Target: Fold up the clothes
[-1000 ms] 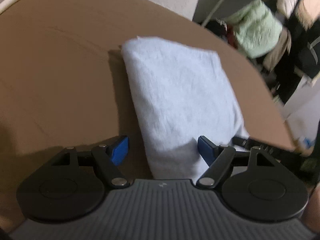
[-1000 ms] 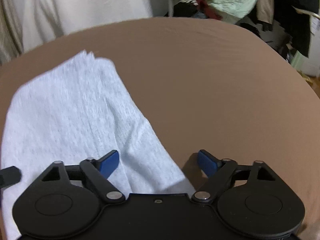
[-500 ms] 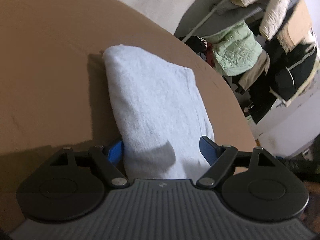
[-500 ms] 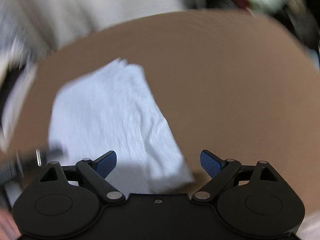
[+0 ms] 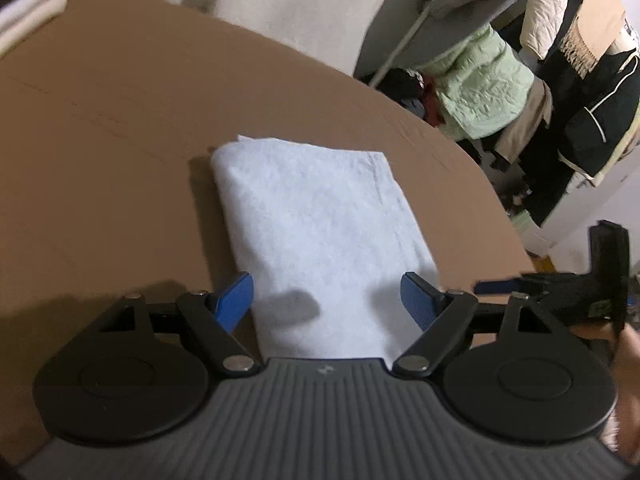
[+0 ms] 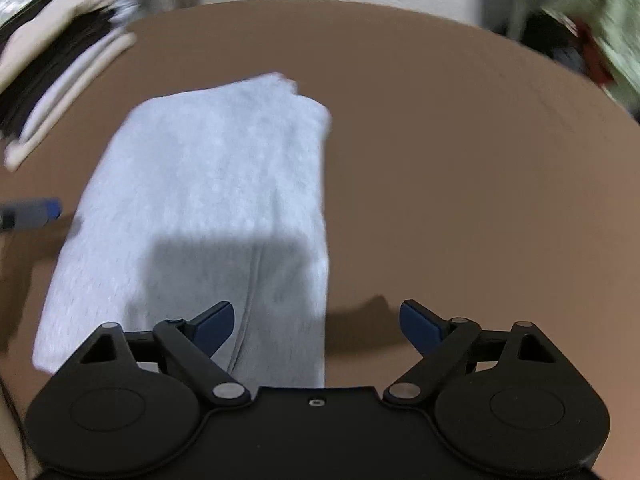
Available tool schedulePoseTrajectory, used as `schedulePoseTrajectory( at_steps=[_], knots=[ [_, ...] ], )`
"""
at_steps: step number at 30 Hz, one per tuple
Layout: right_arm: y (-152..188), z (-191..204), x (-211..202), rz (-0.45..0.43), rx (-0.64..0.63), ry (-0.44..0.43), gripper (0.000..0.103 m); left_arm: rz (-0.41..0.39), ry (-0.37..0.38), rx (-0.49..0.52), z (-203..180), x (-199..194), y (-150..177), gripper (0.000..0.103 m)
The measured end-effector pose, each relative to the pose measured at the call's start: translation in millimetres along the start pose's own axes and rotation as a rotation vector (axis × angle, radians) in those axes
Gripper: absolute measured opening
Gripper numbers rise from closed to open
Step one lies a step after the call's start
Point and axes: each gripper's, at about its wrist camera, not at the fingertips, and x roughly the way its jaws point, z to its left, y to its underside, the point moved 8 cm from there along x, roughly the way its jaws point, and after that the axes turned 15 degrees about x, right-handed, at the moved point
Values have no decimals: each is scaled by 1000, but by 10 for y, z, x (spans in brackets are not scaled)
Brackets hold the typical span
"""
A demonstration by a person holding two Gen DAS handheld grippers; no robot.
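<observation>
My left camera sits just behind my left fingers (image 5: 239, 294), low over the brown desk (image 5: 100, 128), facing forward and down across it toward the hanging coats (image 5: 560, 92) at the far right. My right camera looks along my right fingers (image 6: 418, 326) from a similar close, low spot, angled toward the stacked linens (image 6: 48, 92) at far left. Both views share the folded white cloth (image 5: 320, 236) (image 6: 208, 200) and the desk around it; each catches the other gripper at its edge.
</observation>
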Motion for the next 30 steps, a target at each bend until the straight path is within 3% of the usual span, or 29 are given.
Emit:
schedulePoseTrajectory(
  at_steps=[4, 7, 9, 12, 15, 16, 17, 18, 19, 20, 22, 26, 30],
  knots=[
    [-122, -55, 54, 14, 67, -138, 93, 110, 40, 21, 12, 199, 2, 82],
    [-160, -65, 35, -14, 104, -169, 93, 163, 46, 36, 82, 349, 92, 86],
    [-200, -72, 83, -41, 103, -134, 93, 184, 44, 12, 150, 443, 215, 86],
    [-270, -117, 267, 5, 179, -207, 93, 127, 94, -103, 240, 519, 308, 94],
    [-334, -132, 492, 78, 275, -305, 94, 85, 208, -152, 165, 613, 286, 99],
    [-366, -104, 579, 83, 299, -339, 95, 86, 203, -133, 139, 654, 293, 91],
    [-392, -55, 638, 70, 307, -375, 94, 82, 177, -92, 115, 673, 296, 66],
    [-416, -1, 693, 58, 312, -413, 87, 81, 138, -42, 99, 677, 296, 49],
    [-425, 80, 727, 47, 298, -452, 66, 84, 94, 12, 83, 677, 296, 41],
    [-412, 141, 740, 36, 272, -449, 61, 86, 70, 46, 66, 672, 288, 37],
    [-369, 236, 662, -48, 206, -395, 33, 98, 57, 99, 24, 619, 161, 29],
    [-322, 507, 139, -242, 91, -375, 29, 97, 3, 237, -34, 326, -246, 25],
    [-249, 621, -217, -300, 244, -434, 33, 54, -9, 355, -99, -97, -630, 32]
  ],
)
